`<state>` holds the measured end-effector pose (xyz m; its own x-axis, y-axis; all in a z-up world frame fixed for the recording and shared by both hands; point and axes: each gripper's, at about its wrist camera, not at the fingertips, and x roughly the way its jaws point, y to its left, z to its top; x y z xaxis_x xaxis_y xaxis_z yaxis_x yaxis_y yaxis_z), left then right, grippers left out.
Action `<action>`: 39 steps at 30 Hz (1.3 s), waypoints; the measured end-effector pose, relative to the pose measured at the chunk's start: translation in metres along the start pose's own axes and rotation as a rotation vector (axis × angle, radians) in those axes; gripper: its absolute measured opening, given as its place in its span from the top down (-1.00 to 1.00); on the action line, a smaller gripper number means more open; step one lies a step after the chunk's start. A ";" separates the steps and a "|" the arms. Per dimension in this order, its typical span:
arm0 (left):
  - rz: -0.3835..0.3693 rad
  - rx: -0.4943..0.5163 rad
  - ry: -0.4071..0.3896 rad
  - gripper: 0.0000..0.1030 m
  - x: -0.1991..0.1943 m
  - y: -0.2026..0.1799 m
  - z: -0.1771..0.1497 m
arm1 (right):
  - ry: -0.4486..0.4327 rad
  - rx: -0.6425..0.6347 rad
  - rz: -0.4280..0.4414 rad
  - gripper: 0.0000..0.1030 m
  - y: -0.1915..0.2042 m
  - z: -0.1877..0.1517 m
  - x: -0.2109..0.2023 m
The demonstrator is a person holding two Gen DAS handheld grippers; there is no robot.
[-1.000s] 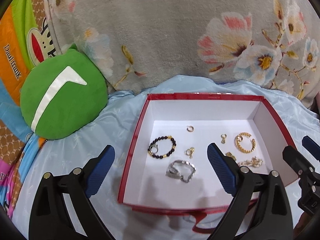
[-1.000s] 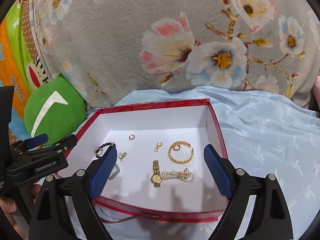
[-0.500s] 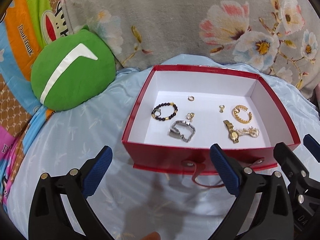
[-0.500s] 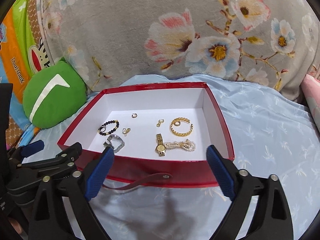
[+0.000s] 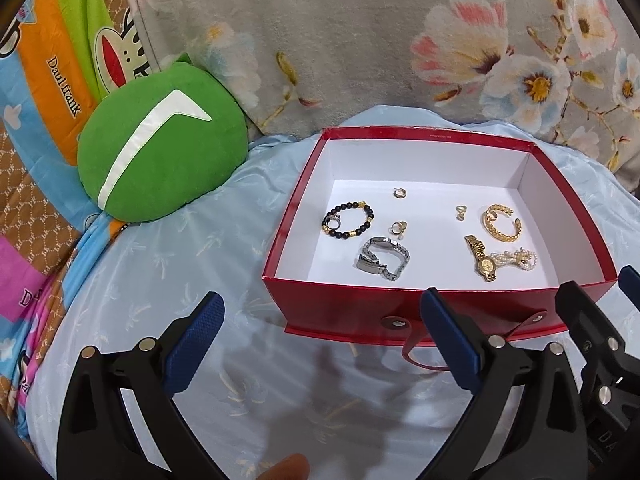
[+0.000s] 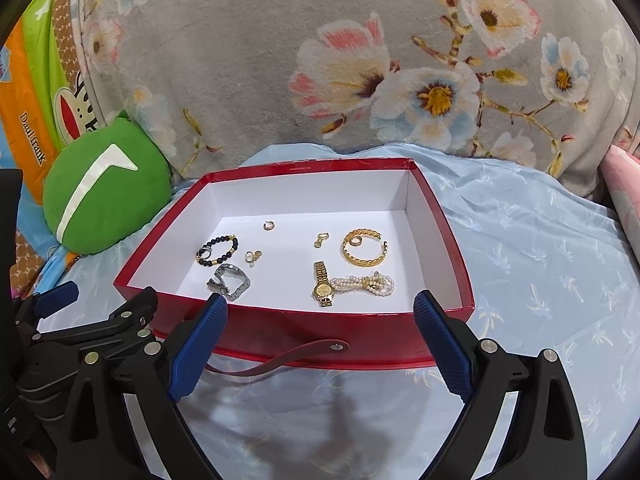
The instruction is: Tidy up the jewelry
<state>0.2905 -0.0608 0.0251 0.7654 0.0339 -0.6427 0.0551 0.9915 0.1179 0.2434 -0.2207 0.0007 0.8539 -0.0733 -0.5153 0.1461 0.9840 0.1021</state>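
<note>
Both grippers (image 5: 320, 338) farther from box (image 5: 400, 312)

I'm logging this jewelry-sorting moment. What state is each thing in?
Red box: open, no lid on.
Box strap: unfastened, lying loose.
Silver watch: band clasped, in box.
Gold watch: laid flat, touching pearl bracelet.
Gold bangle: lying flat.
Beaded bracelet: lying flat.
Left gripper: open, empty.
Right gripper: open, empty.

"Daul frank" on the cartoon-print cloth (image 5: 64, 84).
</note>
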 end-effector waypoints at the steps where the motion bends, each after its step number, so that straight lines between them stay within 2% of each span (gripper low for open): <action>1: 0.003 0.001 0.005 -0.87 0.001 0.000 0.001 | 0.005 0.001 0.000 -0.79 0.000 0.000 0.001; 18: -0.030 -0.008 0.018 -0.87 0.003 0.001 0.002 | -0.004 -0.031 -0.017 -0.79 0.001 0.007 -0.001; 39: -0.029 -0.009 0.015 -0.87 0.002 0.001 0.001 | -0.011 -0.035 -0.022 -0.79 0.000 0.003 0.000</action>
<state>0.2929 -0.0598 0.0246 0.7537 0.0070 -0.6572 0.0714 0.9931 0.0925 0.2453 -0.2208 0.0031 0.8561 -0.0965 -0.5077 0.1476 0.9871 0.0614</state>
